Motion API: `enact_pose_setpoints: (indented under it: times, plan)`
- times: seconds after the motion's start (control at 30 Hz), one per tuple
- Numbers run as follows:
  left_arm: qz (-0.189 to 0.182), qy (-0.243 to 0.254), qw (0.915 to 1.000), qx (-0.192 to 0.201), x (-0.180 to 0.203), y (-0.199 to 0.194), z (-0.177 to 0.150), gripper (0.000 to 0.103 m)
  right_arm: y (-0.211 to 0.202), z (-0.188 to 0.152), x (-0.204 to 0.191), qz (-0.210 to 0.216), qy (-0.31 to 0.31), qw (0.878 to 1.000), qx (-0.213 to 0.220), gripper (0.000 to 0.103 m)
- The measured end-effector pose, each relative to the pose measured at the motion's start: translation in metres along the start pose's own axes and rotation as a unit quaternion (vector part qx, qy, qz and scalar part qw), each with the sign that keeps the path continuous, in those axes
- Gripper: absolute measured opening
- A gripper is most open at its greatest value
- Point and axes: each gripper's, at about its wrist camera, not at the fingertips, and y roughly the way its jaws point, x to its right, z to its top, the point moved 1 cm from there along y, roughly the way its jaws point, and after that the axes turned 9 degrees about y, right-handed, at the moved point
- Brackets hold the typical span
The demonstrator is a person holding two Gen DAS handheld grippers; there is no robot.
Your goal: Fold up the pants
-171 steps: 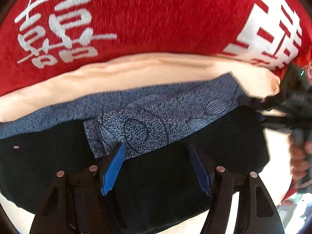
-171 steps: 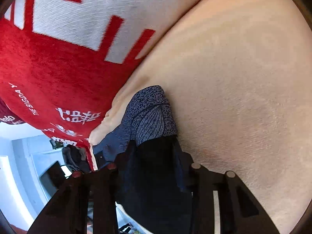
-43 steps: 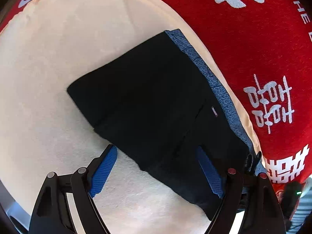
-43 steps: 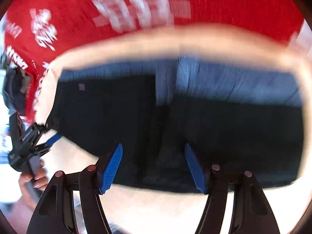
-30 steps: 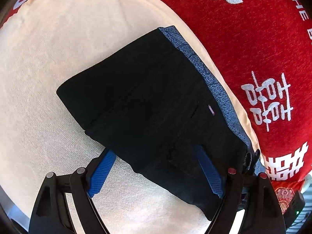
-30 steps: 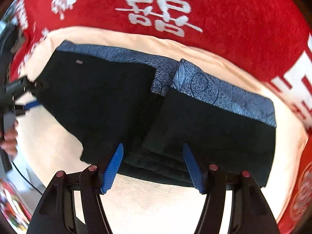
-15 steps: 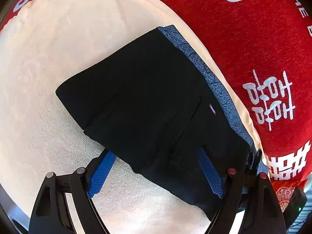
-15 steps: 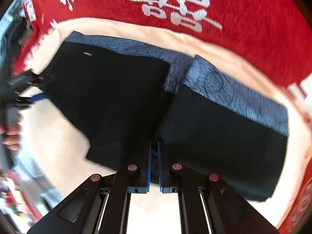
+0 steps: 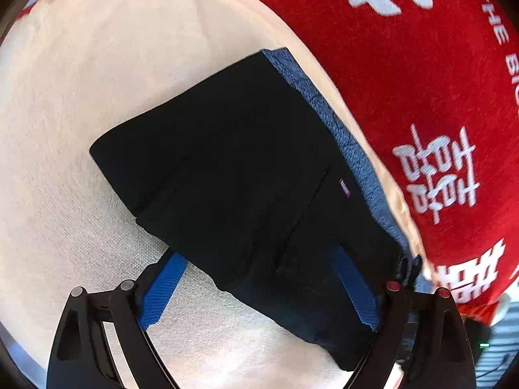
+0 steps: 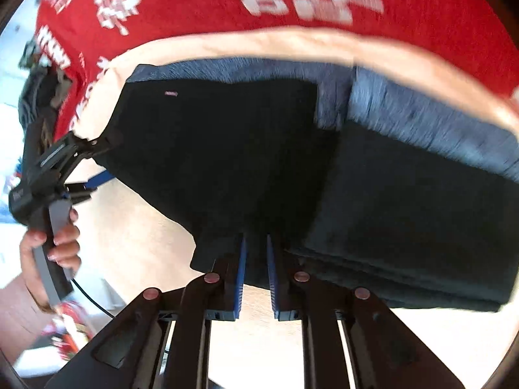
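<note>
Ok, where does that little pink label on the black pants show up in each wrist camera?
Left wrist: the pink label sits right of centre, beside the blue-grey waistband.
Right wrist: the label is upper left, just below that waistband.
Shared landmark: the red cloth with white characters.

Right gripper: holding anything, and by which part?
The right gripper pinches the black pants at the near edge, by the crotch fold.

folded black pants [image 9: 246, 175] on cream cloth [image 9: 81, 97]
</note>
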Motion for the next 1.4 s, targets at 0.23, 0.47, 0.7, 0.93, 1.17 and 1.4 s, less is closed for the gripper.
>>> enact_pose_setpoints:
  times: [0.23,0.47,0.7,0.93,1.17,1.4]
  plan:
    - [-0.104,-0.065,0.9917,0.039,-0.022,-0.008,0.005,0.091,0.002,-0.012,0.015,0.05,0.06,0.997,0.0,0.015]
    - [-0.114,-0.066,0.9904,0.043,-0.028,0.005,0.016,0.091,0.011,-0.014,0.006,0.045,0.046,0.998,0.0,0.015]
    - [0.054,0.031,0.9973,0.037,0.011,0.006,0.027,0.031,-0.007,0.0,-0.017,0.035,0.036,0.999,-0.012,0.032]
    - [0.199,0.262,0.9396,0.095,0.083,-0.005,-0.002,0.031,-0.046,0.068,-0.091,0.062,0.001,0.998,-0.018,0.081]
    - [0.242,0.336,0.9039,0.108,0.098,-0.002,-0.018,0.031,-0.004,0.14,-0.214,0.051,-0.094,0.988,-0.113,0.085]
    - [0.262,0.36,0.888,0.115,0.11,0.005,-0.023,0.031,0.072,0.154,-0.305,-0.04,-0.159,0.967,-0.197,0.086]
